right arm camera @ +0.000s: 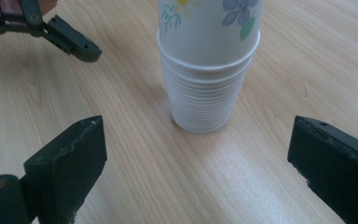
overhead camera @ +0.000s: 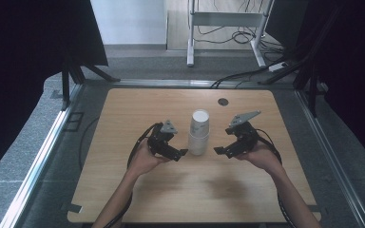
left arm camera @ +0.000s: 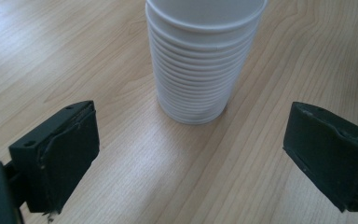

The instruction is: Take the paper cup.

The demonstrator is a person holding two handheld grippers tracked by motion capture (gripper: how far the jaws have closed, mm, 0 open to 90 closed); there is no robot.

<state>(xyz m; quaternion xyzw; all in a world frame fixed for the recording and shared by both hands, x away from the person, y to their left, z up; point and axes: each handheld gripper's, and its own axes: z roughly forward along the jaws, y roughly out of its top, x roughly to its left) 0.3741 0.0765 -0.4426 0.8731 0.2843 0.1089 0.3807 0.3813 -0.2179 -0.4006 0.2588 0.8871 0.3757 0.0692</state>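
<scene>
Wooden table (overhead camera: 123, 190) fills the near ground, both forearms reaching in over its edge. The left gripper (overhead camera: 183, 152) and right gripper (overhead camera: 217, 150) point inward, jaws spread wide, empty, flanking a stack of paper cups (overhead camera: 199, 133) standing upright mid-table. Its top is cut off in the gripper views; the right gripper view shows a flower print (right arm camera: 239, 8). Beyond, cables (overhead camera: 237, 35) trail across the floor.
</scene>
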